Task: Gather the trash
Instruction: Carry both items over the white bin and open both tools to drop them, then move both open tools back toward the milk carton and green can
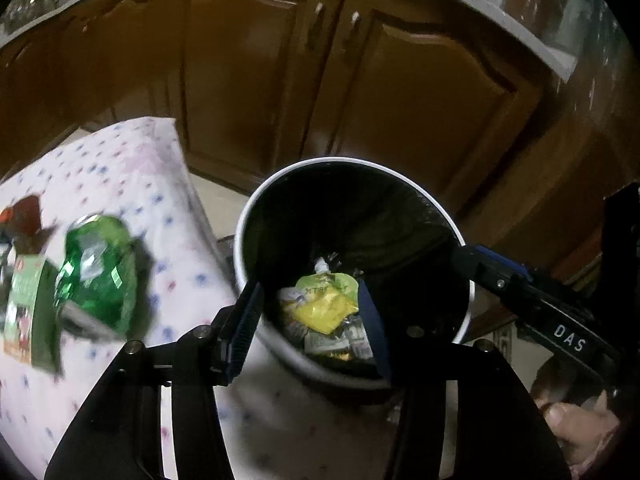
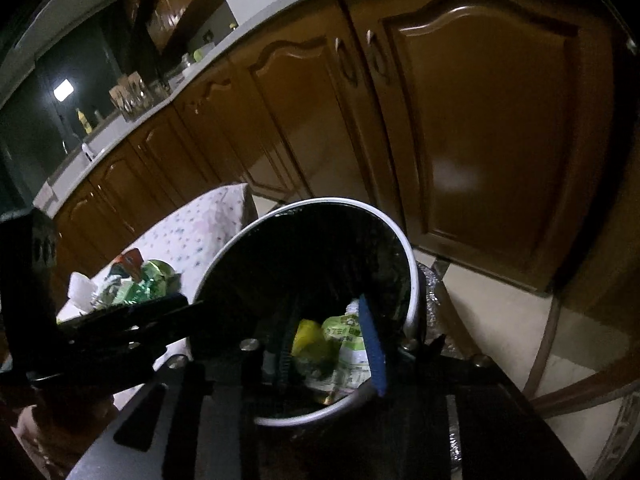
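1. Both tongs stood open over the white-rimmed bin (image 1: 280, 184), nothing between their jaws: the left tongs (image 1: 308, 324) low in the frame's centre, the right tongs (image 2: 328, 344) likewise.
2. Down inside the bin lay a yellow wrapper (image 1: 324, 308) and a green-and-white pouch (image 2: 348, 336).
3. Remaining trash lay at the frame's left on the dotted counter (image 1: 132, 168), nearer the left tongs: a crumpled green foil bag (image 1: 100, 276), long axis running up-frame, blurred.

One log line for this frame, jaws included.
left gripper: jaws open, empty | right gripper: jaws open, empty | both over bin | trash inside
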The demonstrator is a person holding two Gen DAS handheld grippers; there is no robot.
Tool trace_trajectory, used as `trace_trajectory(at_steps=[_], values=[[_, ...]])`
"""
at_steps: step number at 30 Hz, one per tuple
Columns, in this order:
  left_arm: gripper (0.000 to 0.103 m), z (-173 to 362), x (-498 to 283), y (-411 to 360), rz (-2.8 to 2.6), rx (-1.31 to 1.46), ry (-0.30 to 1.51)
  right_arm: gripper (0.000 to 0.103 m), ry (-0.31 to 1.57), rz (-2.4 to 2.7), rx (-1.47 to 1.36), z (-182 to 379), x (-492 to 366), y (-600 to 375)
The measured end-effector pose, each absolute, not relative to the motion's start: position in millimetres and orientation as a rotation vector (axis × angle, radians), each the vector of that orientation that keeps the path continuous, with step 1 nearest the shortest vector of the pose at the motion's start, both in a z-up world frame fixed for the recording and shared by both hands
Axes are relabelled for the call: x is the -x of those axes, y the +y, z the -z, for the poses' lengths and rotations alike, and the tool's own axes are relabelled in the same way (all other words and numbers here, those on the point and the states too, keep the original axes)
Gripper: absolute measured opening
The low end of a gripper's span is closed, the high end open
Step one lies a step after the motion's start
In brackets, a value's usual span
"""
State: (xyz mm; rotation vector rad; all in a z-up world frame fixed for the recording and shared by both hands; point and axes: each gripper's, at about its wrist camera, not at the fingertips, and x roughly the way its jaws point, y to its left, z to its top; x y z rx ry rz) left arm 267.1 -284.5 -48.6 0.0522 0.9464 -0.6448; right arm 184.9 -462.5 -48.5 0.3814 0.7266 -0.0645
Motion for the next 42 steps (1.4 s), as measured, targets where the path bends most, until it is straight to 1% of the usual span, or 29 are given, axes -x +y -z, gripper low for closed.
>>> trace_trajectory(at_steps=[1, 3, 6, 8, 10, 13, 23, 33, 34, 35, 38, 42], values=[[0.053, 47.8, -262.5, -276.8, 0.635, -0.040, 0.940, 0.049, 0.719, 0.060, -0.388, 47.7, -182.9, -461.5], [0.053, 46.2, -255.6, -266.0, 0.624, -0.026, 0.924, 0.061, 0.699, 0.058, -0.404, 46.3, -177.0, -457.3], [0.057, 45.4, -243.9, -245.1, 0.596, -0.006, 0.902, 0.069, 0.671, 0.049, -0.440, 43.7, -167.1, -451.7], [0.060, 45.7, -235.3, -229.4, 0.570, 0.008, 0.887, 0.070, 0.650, 0.040, -0.458, 41.0, -159.3, -444.6], [0.060, 47.4, -226.5, -208.3, 0.535, 0.029, 0.876, 0.072, 0.633, 0.025, -0.473, 37.7, -152.1, -435.9], [0.060, 51.0, -217.7, -181.7, 0.487, 0.057, 0.876, 0.078, 0.620, -0.002, -0.488, 35.7, -146.0, -421.4], [0.060, 55.2, -202.2, -106.7, 0.371, 0.124, 0.870, 0.078, 0.671, -0.138, -0.463, 44.0, -145.6, -351.2], [0.060, 58.8, -200.9, -56.4, 0.297, 0.171, 0.873, 0.078, 0.737, -0.231, -0.453, 59.9, -159.1, -301.6], [0.061, 59.1, -201.5, -52.8, 0.293, 0.175, 0.874, 0.078, 0.742, -0.233, -0.451, 60.7, -160.3, -298.1], [0.065, 59.4, -203.0, -49.4, 0.288, 0.176, 0.876, 0.080, 0.746, -0.238, -0.450, 61.8, -162.2, -295.0], [0.068, 58.8, -206.1, -43.9, 0.279, 0.180, 0.872, 0.089, 0.744, -0.248, -0.455, 63.4, -166.8, -289.5], [0.070, 58.7, -215.4, -42.3, 0.280, 0.168, 0.876, 0.090, 0.745, -0.258, -0.455, 62.5, -176.6, -285.8]])
